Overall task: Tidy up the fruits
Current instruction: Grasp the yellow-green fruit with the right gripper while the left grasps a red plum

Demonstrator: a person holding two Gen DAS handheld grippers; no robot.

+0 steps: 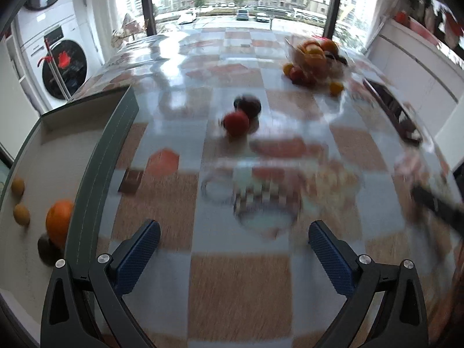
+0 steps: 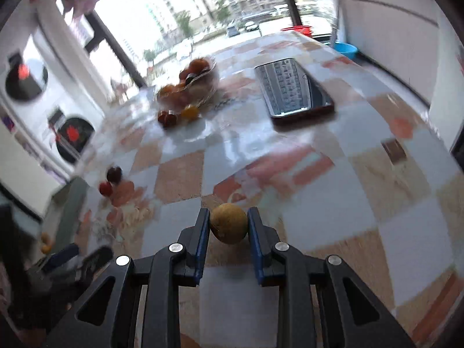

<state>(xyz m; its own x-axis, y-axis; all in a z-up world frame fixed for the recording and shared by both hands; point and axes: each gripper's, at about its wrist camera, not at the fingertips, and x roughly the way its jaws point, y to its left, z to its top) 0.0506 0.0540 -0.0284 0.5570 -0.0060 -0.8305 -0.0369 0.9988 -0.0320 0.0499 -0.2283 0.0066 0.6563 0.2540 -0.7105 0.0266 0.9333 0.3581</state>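
A yellow-brown round fruit (image 2: 229, 223), possibly a small pear or longan-like fruit, is being carried clamped between the blue pads of the right claw (image 2: 228, 226) above the checked surface (image 2: 333, 203), as the sorting of the fruit is running at what looks like an early-to-middle stage. The grey-walled tray (image 1: 95, 156) is standing at the surface's left edge, and it is already holding an orange (image 1: 59, 221), two small tan fruits (image 1: 21, 214) and a dark fruit (image 1: 46, 249), all lying close to the tray's near wall.

The left claw (image 1: 232, 252) is hovering just right of the tray with its pads spread wide and nothing between them. Beyond the tray, out on the open surface, a red fruit (image 1: 236, 123) and a dark plum-like fruit (image 1: 249, 105) are sitting touching each other. Farther from the tray, a clear bowl (image 1: 336, 69) is heaped with orange and red fruit, with a few loose pieces, among them a small yellow fruit (image 1: 336, 88), lying just beside it. A keyboard (image 2: 285, 88) is lying well away from the tray on the far right.

Judging by what lies loose, the carried fruit, the red-and-dark pair and the pile around the bowl are still waiting to be placed. Motion blur is hiding finer detail.
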